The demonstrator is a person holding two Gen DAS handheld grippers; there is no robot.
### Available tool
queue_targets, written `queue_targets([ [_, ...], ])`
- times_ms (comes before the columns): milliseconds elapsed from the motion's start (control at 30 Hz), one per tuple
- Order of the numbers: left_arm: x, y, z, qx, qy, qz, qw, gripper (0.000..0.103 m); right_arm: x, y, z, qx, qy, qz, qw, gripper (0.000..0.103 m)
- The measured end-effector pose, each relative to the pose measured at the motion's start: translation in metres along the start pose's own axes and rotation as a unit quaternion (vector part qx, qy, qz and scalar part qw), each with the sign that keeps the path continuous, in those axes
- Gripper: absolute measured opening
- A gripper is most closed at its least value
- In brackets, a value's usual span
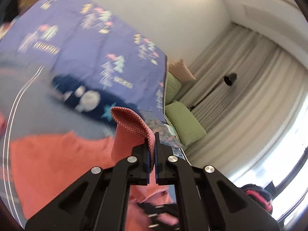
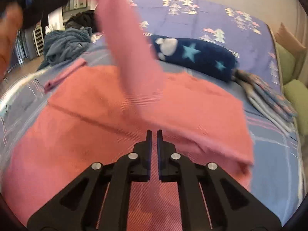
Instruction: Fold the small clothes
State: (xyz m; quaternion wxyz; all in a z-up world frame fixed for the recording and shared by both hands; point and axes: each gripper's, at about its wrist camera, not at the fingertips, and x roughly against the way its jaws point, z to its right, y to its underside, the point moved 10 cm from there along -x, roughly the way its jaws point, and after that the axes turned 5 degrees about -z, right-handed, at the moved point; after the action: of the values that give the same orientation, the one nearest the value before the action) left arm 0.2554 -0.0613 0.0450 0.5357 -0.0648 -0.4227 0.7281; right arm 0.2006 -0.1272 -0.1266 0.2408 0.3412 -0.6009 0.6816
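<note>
The jaws of the left gripper (image 1: 151, 144) are clamped on a fold of the pink garment (image 1: 57, 165), the cloth pinched between them low in the centre of the left wrist view. The jaws of the right gripper (image 2: 154, 134) stand together with nothing between them, low in the centre of the right wrist view, above the flat body of the garment.

The garment lies spread on the bed (image 2: 202, 15), filling the lower half of the right wrist view. One strip of it, probably a sleeve (image 2: 125, 38), rises toward the upper left of that frame. A dark blue cloth with stars (image 2: 196, 57) lies beyond it, right of centre.

The step in hand looks like folding the sleeve in over the body. The next move calls for carrying the lifted cloth across and laying it flat on the body. The empty right gripper would need to part its jaws before it can take a hem.
</note>
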Motion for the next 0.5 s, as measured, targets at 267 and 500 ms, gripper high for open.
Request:
queue_targets([
  [267, 0.003, -0.025, 0.066, -0.080, -0.016, 0.025, 0.9964, 0.003, -0.023, 0.015, 0.140, -0.207, 0.150, -0.049, 0.965, 0.007],
  [500, 0.000, -0.023, 0.033, -0.062, -0.040, 0.023, 0.9970, 0.003, 0.002, 0.020, 0.128, -0.200, 0.066, -0.021, 0.977, 0.020],
])
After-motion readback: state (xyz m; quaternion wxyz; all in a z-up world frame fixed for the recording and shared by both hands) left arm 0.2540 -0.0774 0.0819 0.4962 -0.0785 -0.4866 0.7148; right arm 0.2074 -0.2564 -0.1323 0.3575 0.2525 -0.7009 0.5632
